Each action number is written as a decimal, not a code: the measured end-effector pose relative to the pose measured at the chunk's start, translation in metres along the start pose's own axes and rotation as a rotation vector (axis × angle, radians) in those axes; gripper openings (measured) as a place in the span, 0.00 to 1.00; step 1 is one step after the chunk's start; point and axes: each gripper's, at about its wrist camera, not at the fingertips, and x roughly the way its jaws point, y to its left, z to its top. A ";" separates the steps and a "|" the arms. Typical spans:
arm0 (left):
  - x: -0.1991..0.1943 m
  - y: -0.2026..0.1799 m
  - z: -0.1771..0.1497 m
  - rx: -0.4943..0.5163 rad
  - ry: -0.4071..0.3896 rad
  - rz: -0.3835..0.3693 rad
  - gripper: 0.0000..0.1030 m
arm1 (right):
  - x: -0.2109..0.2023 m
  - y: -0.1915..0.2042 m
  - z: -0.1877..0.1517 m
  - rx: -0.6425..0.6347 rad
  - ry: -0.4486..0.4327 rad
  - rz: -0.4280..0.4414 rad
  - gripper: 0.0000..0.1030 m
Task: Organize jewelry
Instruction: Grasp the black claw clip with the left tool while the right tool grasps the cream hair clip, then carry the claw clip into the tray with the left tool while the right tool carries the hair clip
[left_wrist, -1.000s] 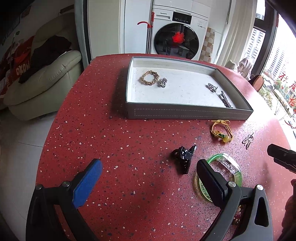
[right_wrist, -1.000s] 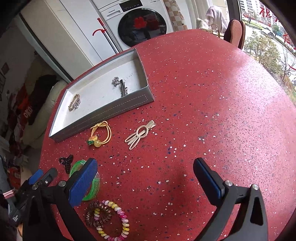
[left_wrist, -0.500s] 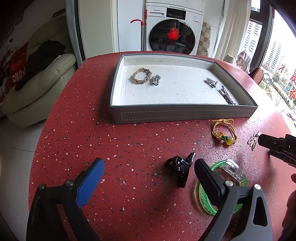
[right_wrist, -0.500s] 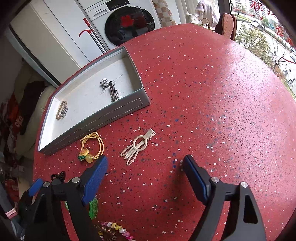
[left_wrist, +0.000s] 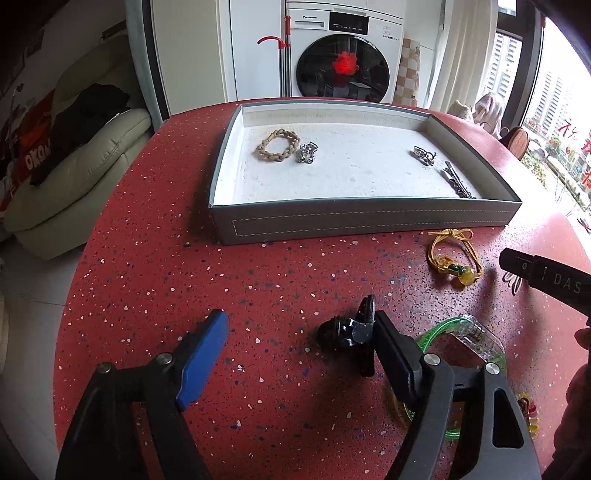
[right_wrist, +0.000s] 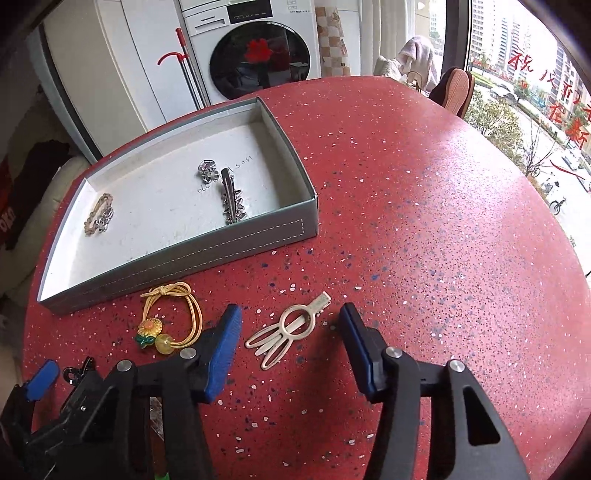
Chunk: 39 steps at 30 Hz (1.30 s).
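Through both wrist cameras I see bright, diffuse daylight from the window (right_wrist: 524, 74) on the right, overexposed there. The table (left_wrist: 155, 280) shows mild sheen and soft shadows. Fisheye curvature bends the edges; corners vignette black. Focus is sharp throughout.

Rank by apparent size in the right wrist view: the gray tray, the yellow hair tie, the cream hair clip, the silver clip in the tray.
1. gray tray, clearly largest.
2. cream hair clip and yellow hair tie look alike; no ranking.
3. silver clip, smallest, though it lies farther from the camera, so unsure.
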 end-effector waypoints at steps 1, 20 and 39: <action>0.000 -0.001 0.001 0.005 0.000 -0.002 0.83 | 0.000 0.002 0.000 -0.014 -0.005 -0.009 0.50; -0.016 -0.004 0.002 0.049 -0.029 -0.121 0.41 | -0.018 -0.010 -0.011 -0.110 -0.027 0.188 0.20; -0.049 0.017 0.039 -0.011 -0.090 -0.162 0.41 | -0.052 -0.030 0.018 -0.046 -0.056 0.336 0.20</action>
